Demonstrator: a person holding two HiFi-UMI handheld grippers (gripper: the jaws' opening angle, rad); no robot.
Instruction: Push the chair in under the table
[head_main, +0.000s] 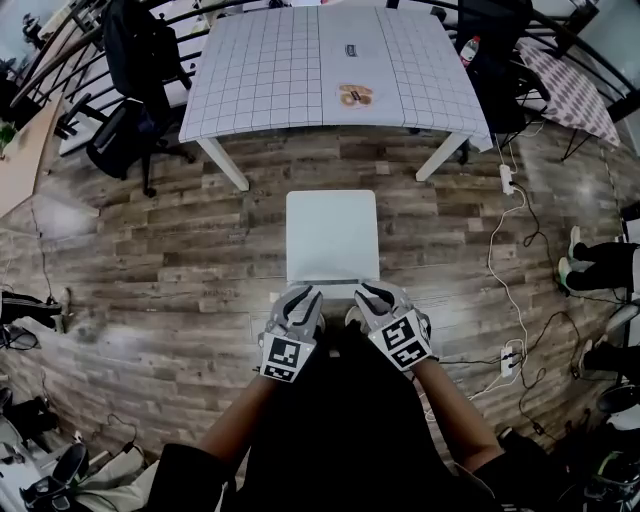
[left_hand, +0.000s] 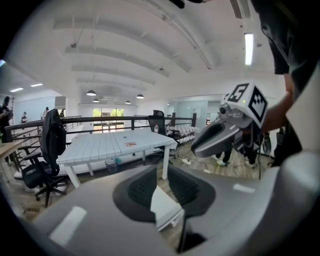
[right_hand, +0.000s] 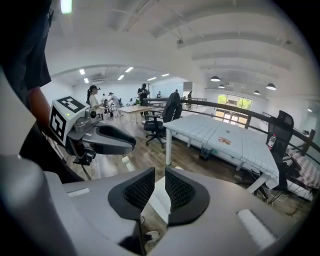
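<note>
The left gripper (head_main: 300, 300) and the right gripper (head_main: 378, 298) sit side by side at the near edge of the white chair (head_main: 332, 235), one toward each corner of its back; each has its jaws a little apart, a narrow gap and no more, and in each gripper view the pale chair shows through that gap beyond the ribbed pads (right_hand: 141, 190) rather than clamped by them; so both are empty, and I can't tell whether their tips touch the chair back. Beyond them the chair stands square to the white gridded table (head_main: 270, 70), seat toward it, but well short of it; a strip of wooden floor (head_main: 150, 260) lies between the seat's front edge and the table's near edge, and the seat lines up with the space between the two near table legs (head_main: 225, 165). Cables and a power strip (head_main: 507, 178) trail on the floor to the right (clear of the chair's path, as far as I can judge).

The step in hand looks like setting the grippers on the chair back, with the push not yet begun. The next move calls for an even, straight shove from both sides, so the chair doesn't slew toward a leg.
</note>
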